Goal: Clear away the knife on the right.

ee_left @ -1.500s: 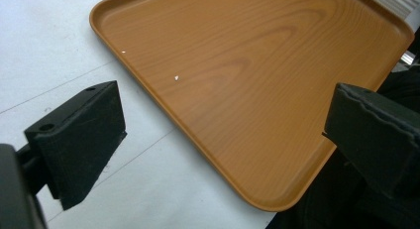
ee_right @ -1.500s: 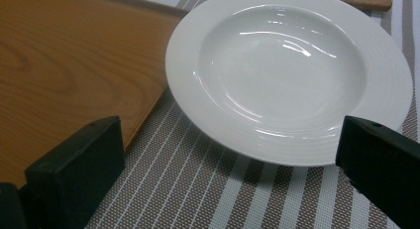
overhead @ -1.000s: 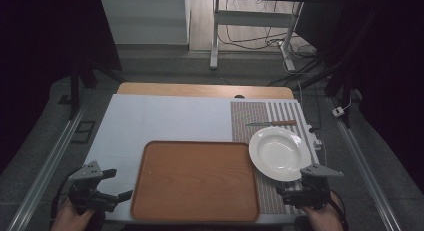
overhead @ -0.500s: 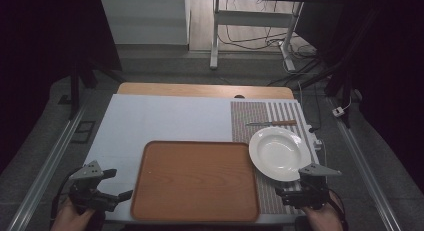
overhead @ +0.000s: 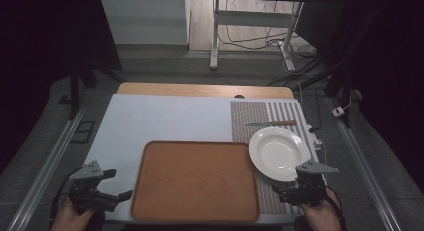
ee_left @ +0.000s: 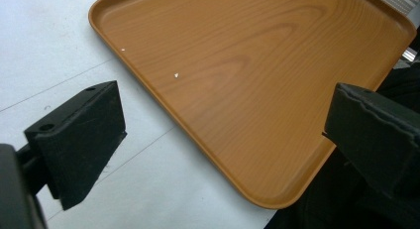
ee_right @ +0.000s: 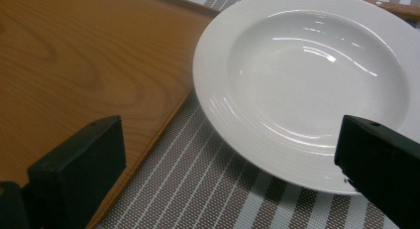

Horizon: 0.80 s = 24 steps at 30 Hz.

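Wood-grain brown, the serving tray (overhead: 196, 180) lies flat at the near middle of the worktop (overhead: 150, 121), on its pale sheet. We see two tiny pale specks on the tray's floor in the left gripper view. To its right a striped grey placemat (overhead: 260, 116) carries a white deep plate (overhead: 278, 152), whose rim comes just beside the tray's right edge; from the right gripper view we cannot tell whether it overhangs that edge. Beyond the plate, a knife with a wooden handle (overhead: 272, 123) lies crosswise on the mat, apart from the plate.

We hold the left gripper (overhead: 102, 193) at the near left corner of the worktop, just beside the tray's left edge; its fingers (ee_left: 79, 140) are spread wide with nothing between them, framing the tray's near corner. The right gripper (overhead: 290, 191) sits at the near right, just in front of the plate. Its fingers (ee_right: 79, 159) are likewise spread and hold nothing, one over the tray's edge and the other over the plate's rim.
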Motion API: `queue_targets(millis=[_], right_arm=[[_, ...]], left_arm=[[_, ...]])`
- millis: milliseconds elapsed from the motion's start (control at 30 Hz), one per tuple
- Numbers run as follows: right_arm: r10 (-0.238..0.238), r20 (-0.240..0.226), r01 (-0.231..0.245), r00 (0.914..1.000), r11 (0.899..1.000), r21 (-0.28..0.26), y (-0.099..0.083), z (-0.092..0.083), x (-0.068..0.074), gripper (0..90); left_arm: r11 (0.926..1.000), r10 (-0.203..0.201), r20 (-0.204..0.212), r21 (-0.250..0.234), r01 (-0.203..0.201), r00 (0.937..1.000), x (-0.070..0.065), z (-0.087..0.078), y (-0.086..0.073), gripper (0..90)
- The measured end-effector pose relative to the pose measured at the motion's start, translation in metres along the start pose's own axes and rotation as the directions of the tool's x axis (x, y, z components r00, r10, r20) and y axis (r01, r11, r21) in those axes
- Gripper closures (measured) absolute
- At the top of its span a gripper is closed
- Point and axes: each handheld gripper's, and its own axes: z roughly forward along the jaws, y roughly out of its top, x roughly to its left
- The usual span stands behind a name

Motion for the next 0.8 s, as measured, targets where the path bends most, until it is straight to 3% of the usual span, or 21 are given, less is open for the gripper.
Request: queue_targets(millis=[400, 800], right_arm=[[-0.016, -0.013, 0.016, 0.9998, 1.0, 0.002, 0.009, 0.011, -0.003, 0.3], [0.017, -0.041, -0.016, 0.999, 1.0, 0.022, 0.019, 0.027, -0.008, 1.5]], left_arm=[[1.0, -0.003, 0.0, 0.002, 0.003, 1.0, 0.0, 0.0, 0.0, 2.4], [1.0, -0.003, -0.002, 0.004, 0.003, 1.0, 0.0, 0.0, 0.0, 2.4]])
